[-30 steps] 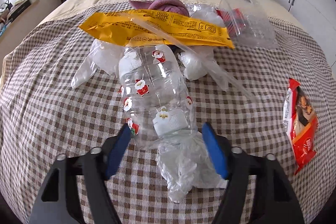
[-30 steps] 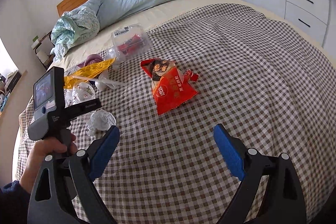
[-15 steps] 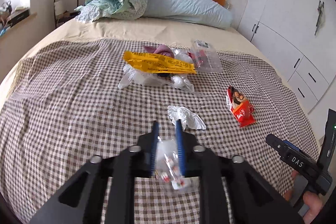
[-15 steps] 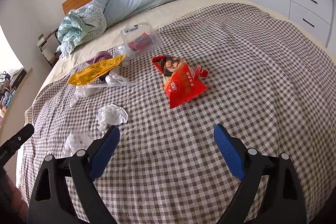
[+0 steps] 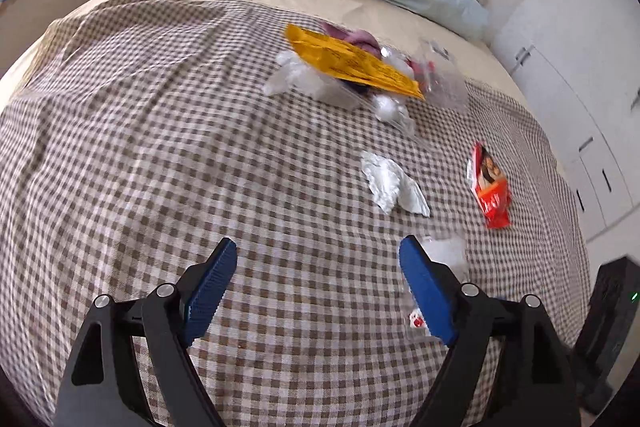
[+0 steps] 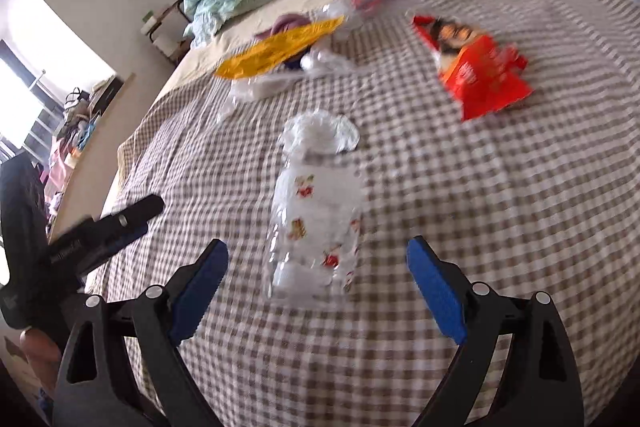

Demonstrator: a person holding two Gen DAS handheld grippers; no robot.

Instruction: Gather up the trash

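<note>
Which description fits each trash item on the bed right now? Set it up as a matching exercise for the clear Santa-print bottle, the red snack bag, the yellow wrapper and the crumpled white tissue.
Things:
1. clear Santa-print bottle
2. red snack bag
3. yellow wrapper
4. crumpled white tissue

Descriptions:
A. lies across the far pile of clear plastic trash, near the pillows
B. lies alone on the checked blanket, off to the right in both views
C. lies just ahead of the open right gripper, free of its pads
D. sits just beyond the bottle's far end

Pairs: 1-C, 2-B, 3-A, 4-D
</note>
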